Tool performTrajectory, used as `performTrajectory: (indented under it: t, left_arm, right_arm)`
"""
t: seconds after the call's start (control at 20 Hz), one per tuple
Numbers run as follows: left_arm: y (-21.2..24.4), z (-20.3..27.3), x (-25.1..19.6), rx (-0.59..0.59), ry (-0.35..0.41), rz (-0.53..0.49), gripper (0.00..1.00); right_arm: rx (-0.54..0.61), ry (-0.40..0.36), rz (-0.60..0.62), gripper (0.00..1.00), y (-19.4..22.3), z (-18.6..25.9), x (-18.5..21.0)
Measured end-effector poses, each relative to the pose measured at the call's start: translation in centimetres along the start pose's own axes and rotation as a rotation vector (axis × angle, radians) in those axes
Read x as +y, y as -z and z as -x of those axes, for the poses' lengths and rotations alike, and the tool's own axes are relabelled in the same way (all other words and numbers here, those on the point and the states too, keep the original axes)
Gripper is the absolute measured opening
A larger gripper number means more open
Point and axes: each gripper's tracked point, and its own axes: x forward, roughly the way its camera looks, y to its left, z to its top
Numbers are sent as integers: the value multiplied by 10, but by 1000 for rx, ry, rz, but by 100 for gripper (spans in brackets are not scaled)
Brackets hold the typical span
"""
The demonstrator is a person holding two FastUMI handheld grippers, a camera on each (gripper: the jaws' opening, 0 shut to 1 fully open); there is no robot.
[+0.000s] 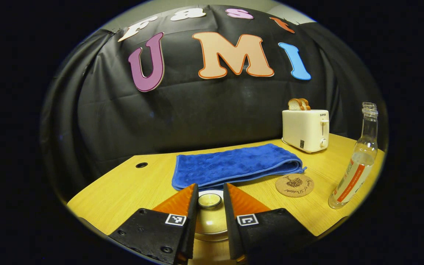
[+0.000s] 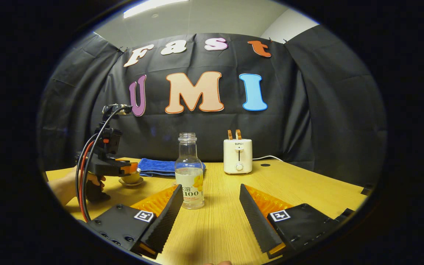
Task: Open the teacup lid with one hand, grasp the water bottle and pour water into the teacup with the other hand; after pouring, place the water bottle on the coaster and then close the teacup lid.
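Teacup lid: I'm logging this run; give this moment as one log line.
phase: lid grasp | left gripper: around teacup lid knob | right gripper: open, short of water bottle | coaster: bare

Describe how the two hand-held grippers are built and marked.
Each hand-held gripper, left and right, has two wedge-shaped ribbed fingers on black bolted blocks bearing square black-and-white tags. In the right gripper view, the left one has a black body with red and black cables.

A light wooden bench (image 2: 300, 184) with a round cable hole (image 2: 265, 165) stands ahead of the right hand-held gripper (image 2: 210, 206). Black cloth (image 2: 326, 110) drapes behind it — above, a pale ceiling (image 2: 204, 16) and a bright light strip (image 2: 153, 6).
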Motion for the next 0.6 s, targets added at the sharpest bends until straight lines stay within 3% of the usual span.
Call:
performTrajectory:
  t: [0.6]
  left_arm:
    - [-6, 6, 6, -39, -12, 17, 24]
  right_arm:
    - [2, -1, 0, 97, 0, 0, 0]
